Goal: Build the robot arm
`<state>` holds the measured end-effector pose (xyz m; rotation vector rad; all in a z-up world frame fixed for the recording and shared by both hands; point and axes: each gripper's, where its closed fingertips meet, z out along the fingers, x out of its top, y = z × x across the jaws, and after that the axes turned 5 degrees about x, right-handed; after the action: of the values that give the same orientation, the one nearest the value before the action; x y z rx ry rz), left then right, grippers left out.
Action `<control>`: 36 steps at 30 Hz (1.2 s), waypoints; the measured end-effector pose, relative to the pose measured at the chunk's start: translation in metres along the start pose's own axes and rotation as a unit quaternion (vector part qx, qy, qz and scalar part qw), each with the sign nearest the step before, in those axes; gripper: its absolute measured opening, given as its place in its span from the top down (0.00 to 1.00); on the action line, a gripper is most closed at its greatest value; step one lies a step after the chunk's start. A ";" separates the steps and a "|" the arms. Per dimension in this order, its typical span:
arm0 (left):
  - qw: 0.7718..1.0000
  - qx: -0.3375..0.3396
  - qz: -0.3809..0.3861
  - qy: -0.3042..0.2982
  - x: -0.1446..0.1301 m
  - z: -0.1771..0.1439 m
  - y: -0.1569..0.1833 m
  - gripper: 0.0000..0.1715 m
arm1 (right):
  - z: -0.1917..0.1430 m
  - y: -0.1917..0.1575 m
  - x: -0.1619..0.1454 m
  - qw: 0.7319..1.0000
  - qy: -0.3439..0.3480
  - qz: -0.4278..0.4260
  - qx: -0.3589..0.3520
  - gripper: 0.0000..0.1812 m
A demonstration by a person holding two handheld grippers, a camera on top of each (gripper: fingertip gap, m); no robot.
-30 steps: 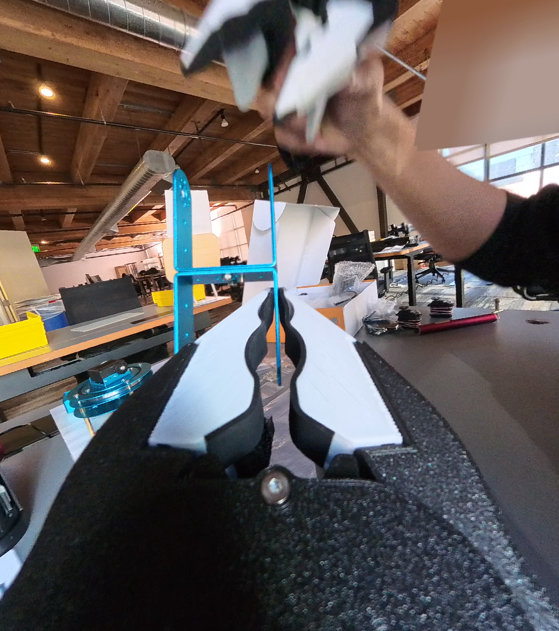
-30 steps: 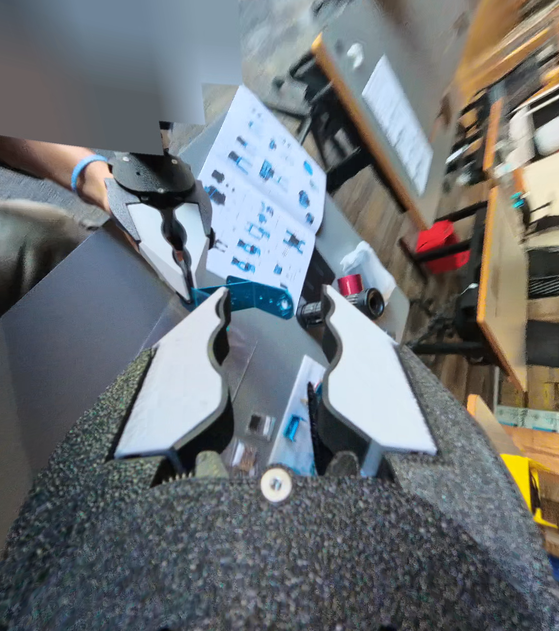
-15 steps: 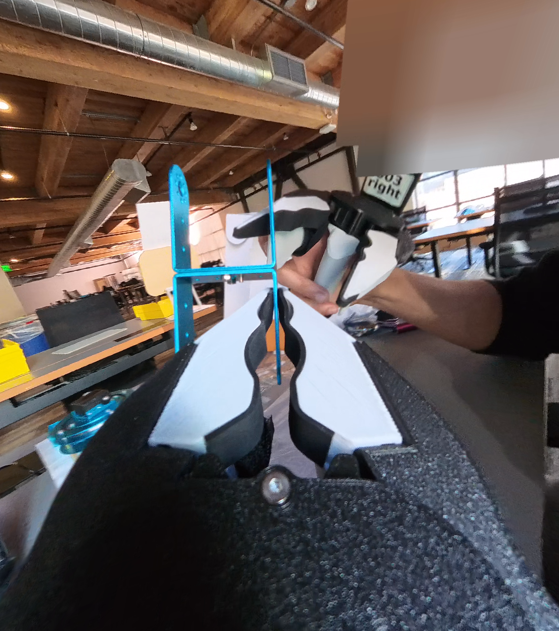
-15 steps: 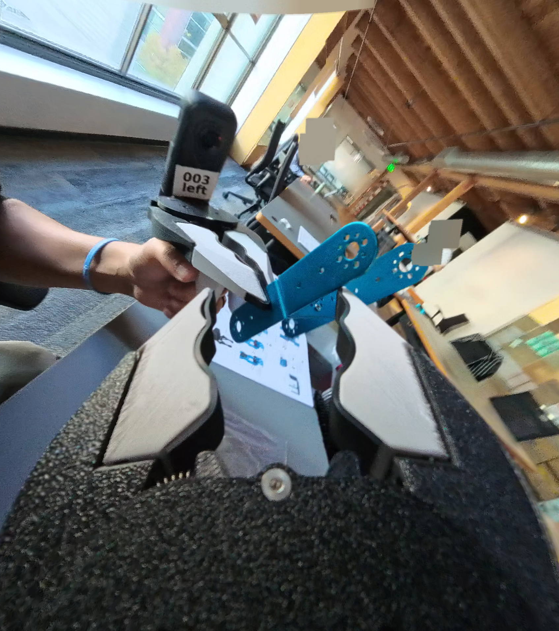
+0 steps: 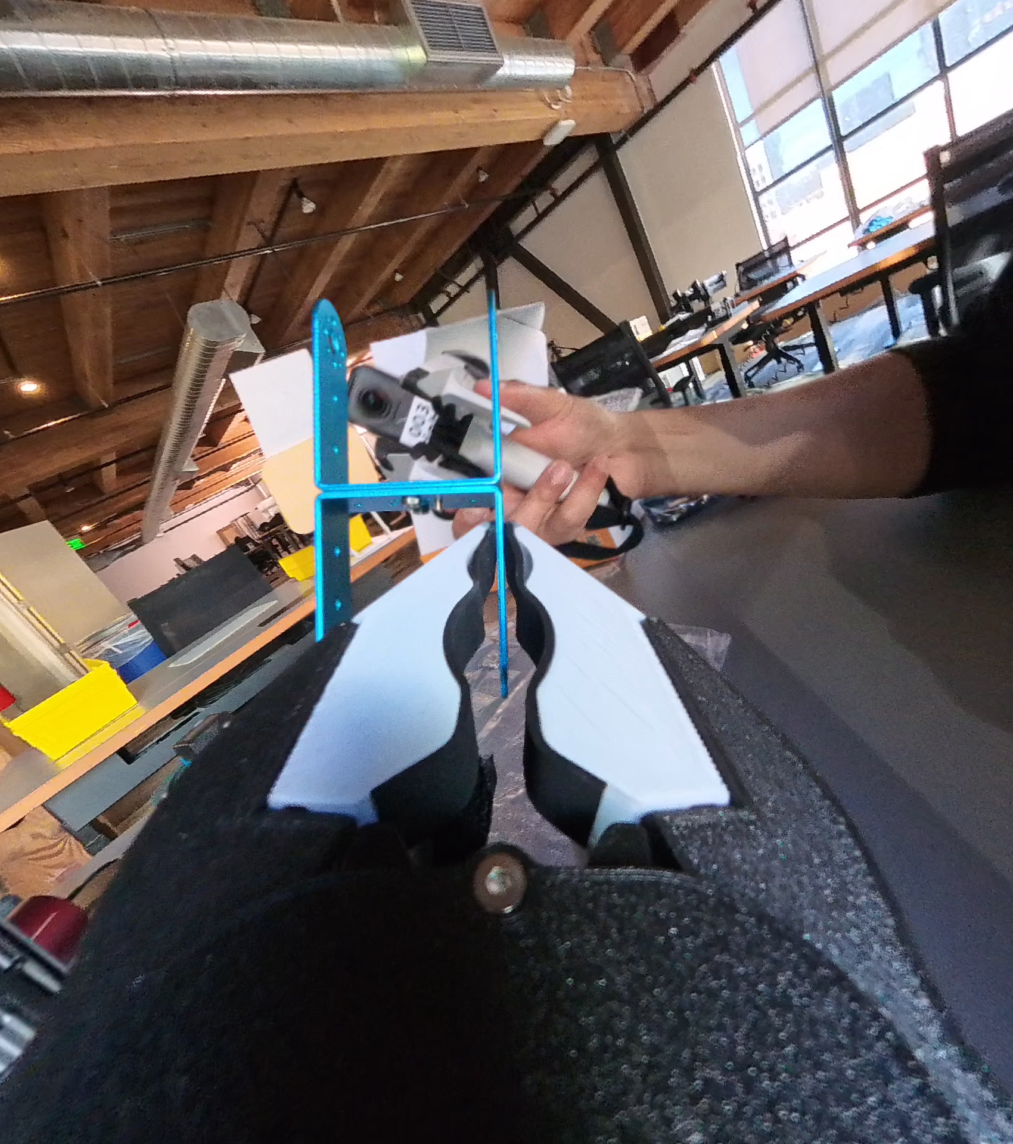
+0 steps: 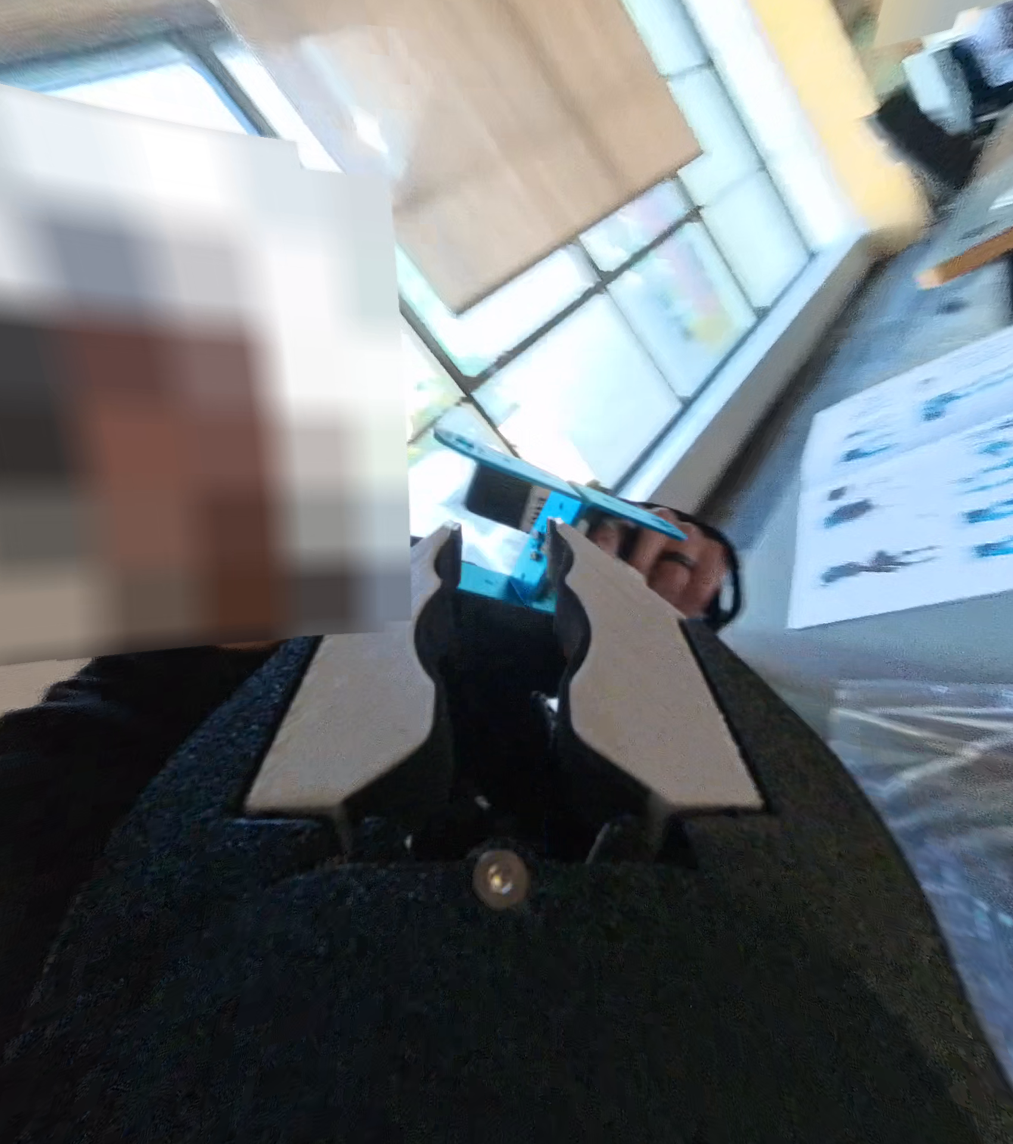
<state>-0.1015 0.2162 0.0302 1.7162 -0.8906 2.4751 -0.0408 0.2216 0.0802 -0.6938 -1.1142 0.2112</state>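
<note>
Left wrist view: my left gripper [image 5: 496,545] was clamped on one thin plate of the blue bracket assembly [image 5: 330,495], held upright above the dark table [image 5: 863,619]. Right gripper [image 6: 501,545] was parted, empty, nearing the bracket. Risk, I judged: thin edge-on grip could pivot if bumped.

Two grippers [image 5: 495,532] [image 6: 501,526] — one blue bracket assembly [image 5: 408,492] — one printed sheet [image 6: 937,495]
</note>
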 end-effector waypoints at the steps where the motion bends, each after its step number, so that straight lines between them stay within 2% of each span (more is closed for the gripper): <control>1: 1.000 -0.005 0.000 -0.003 -0.003 0.001 0.003 1.00 | -0.001 0.004 -0.006 1.000 -0.004 0.006 0.019 0.86; 3: 1.000 -0.020 -0.001 -0.008 -0.009 0.002 0.007 1.00 | 0.000 0.021 -0.027 0.999 -0.047 0.009 0.006 0.84; 4: 1.000 -0.027 0.000 -0.011 -0.011 0.002 0.009 1.00 | 0.003 0.019 -0.037 0.997 -0.068 0.010 0.029 0.79; 8: 0.999 -0.050 0.005 -0.010 -0.018 0.003 0.018 1.00 | 0.017 0.023 -0.052 0.993 -0.093 0.017 0.065 0.78; 11: 0.998 -0.069 0.008 -0.009 -0.020 0.005 0.025 1.00 | 0.029 0.024 -0.061 0.991 -0.117 -0.009 0.071 0.79; 17: 0.997 -0.076 0.025 -0.004 -0.019 0.007 0.027 1.00 | 0.032 0.019 -0.065 0.989 -0.123 -0.017 0.083 0.87; 19: 0.996 -0.077 0.037 -0.007 -0.019 0.007 0.028 0.99 | 0.032 0.020 -0.067 0.989 -0.125 -0.026 0.076 0.94; 24: 0.996 -0.069 0.049 -0.008 -0.018 0.007 0.027 0.99 | 0.034 0.015 -0.067 0.988 -0.121 -0.033 0.093 0.97; 27: 0.998 -0.057 0.007 -0.011 -0.018 0.006 0.020 0.98 | 0.036 0.017 -0.062 0.990 -0.107 -0.041 0.077 0.97; 30: 0.995 -0.062 -0.076 -0.020 -0.017 0.005 0.013 0.97 | 0.035 0.023 -0.055 0.994 -0.092 -0.013 0.062 0.97; 33: 0.982 -0.087 -0.168 -0.024 -0.014 0.000 0.006 0.89 | 0.032 0.026 -0.054 0.995 -0.082 -0.008 0.061 0.97; 36: 0.960 -0.098 -0.261 -0.036 -0.016 -0.001 -0.005 0.87 | 0.028 0.038 -0.048 0.997 -0.062 -0.011 0.036 0.97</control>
<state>-0.0946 0.2261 0.0179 1.7072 -0.5629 1.9299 -0.0797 0.2387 0.0285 -0.6099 -1.2259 0.2782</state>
